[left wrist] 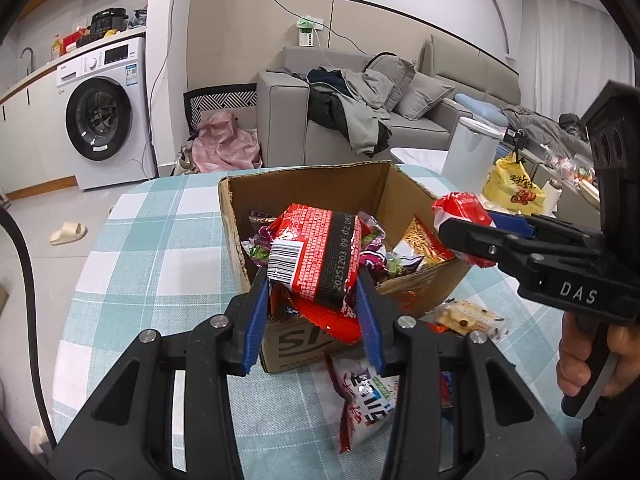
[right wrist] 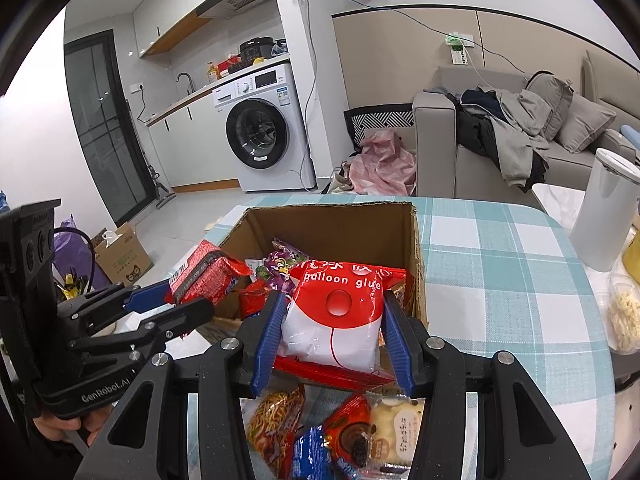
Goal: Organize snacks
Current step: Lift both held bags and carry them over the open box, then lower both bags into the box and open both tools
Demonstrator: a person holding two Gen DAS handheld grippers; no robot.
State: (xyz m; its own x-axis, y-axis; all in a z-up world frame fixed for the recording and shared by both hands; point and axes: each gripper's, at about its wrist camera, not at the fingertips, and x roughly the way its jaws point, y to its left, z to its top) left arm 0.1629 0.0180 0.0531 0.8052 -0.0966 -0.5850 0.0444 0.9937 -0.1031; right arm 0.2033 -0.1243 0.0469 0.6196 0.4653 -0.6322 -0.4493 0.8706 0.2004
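A: Far left, beyond the table (left wrist: 160, 248)?
B: Washer (left wrist: 100, 116) against the wall, slipper (left wrist: 68, 233) on the floor

A: On the left gripper (left wrist: 312, 280)?
B: Clamped tight on a red pack (left wrist: 316, 256), blue pads (left wrist: 258, 312) pressing both sides, barcode and date strip facing up. Held over the near left edge of the box (left wrist: 320, 184). From the right wrist view, same pack (right wrist: 208, 276) at the box's left wall (right wrist: 332, 224), with that gripper (right wrist: 176, 304) reaching in from the left

A: Inside the box?
B: Purple wrappers (left wrist: 372, 256) in the middle, noodle bag (left wrist: 424, 240) toward the right wall

A: And the right gripper (right wrist: 332, 320)?
B: Part closed on a red and white bag (right wrist: 336, 320) marked "balloon glue", pads (right wrist: 272, 332) touching each side. Held above the near rim of the box. From the left wrist view, only the bag's red end (left wrist: 460, 208) showing past the jaws, over the box's right corner, with a hand (left wrist: 588, 356) on the handle at the right edge

A: Loose on the checked cloth, near side?
B: White and red bag (left wrist: 364, 396) just in front of the box, biscuit pack (left wrist: 468, 320) to its right. In the right wrist view, noodle snack (right wrist: 276, 420), blue pack (right wrist: 312, 456), round red pack (right wrist: 352, 436), pale bun pack (right wrist: 396, 428), left to right

A: Far right?
B: White bin (left wrist: 468, 148), yellow bag (left wrist: 512, 188), sofa (left wrist: 400, 112) heaped with clothes behind
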